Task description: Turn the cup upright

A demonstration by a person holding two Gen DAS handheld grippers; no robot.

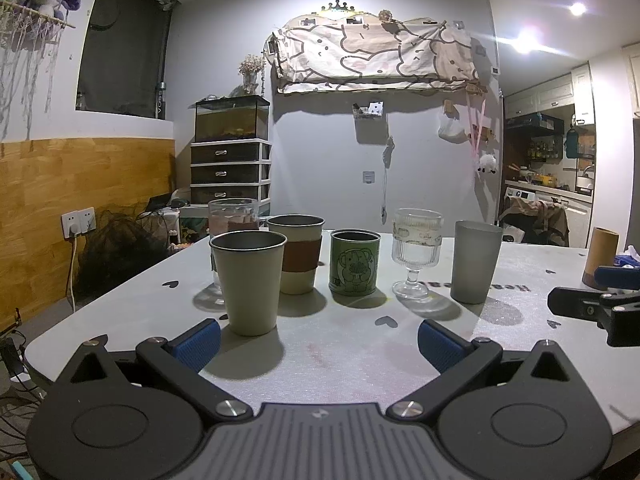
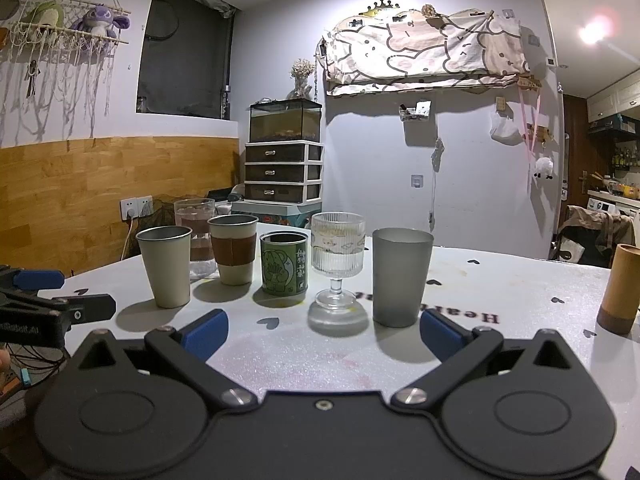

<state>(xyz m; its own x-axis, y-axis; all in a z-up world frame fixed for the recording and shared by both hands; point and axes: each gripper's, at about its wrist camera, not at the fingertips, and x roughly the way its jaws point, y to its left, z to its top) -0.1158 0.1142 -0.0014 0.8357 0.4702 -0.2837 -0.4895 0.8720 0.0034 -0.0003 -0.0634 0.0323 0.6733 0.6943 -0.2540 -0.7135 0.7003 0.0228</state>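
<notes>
Nearest, the left hand-held gripper point(image 1: 319, 340) and the right hand-held gripper point(image 2: 324, 334) hover low over the white worktop point(image 1: 344, 356), each with its blue-padded jaws spread wide and grasping nothing. Beyond them stands a row of vessels, all mouth-up: a beige metal cup point(image 1: 249, 282), a sleeved cup point(image 1: 297, 259), a green tin point(image 1: 354, 262), a ribbed stemmed glass point(image 1: 416, 254) and a frosted grey cup point(image 1: 475, 262) (just ahead of the right gripper). Farther back, a clear tumbler point(image 1: 232, 216) stands behind the beige cup, and a wooden cylinder point(image 2: 622, 288) sits well apart at the right edge.
</notes>
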